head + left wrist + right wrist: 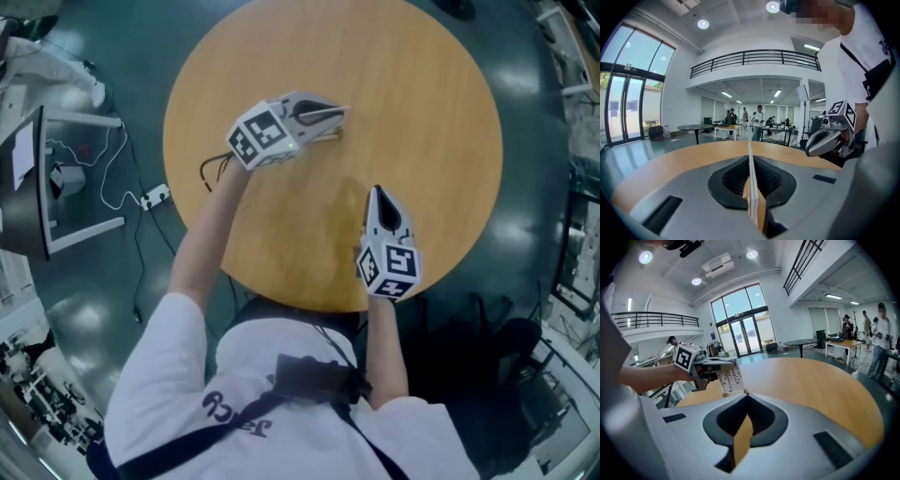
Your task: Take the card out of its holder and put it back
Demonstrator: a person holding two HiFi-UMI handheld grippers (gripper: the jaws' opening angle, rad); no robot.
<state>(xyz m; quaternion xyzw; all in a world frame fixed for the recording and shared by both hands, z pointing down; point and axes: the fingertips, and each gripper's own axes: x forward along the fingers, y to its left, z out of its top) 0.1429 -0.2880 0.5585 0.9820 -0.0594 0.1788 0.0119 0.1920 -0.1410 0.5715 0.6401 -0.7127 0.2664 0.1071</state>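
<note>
Card (728,378) print looks illegible; shirt lettering (238,418) too.

Open lab hall, railed mezzanine (750,58), glass entrance doors (743,336), worktables (725,126) (people (759,123) standing around)

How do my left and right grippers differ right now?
The left gripper is shut on the card, which sits edge-on between its jaws; the right gripper is shut on nothing. The left gripper points across the table toward the person's right; the right gripper points away from the person, near the table's closer edge. Both have closed jaws and are over the table.
</note>
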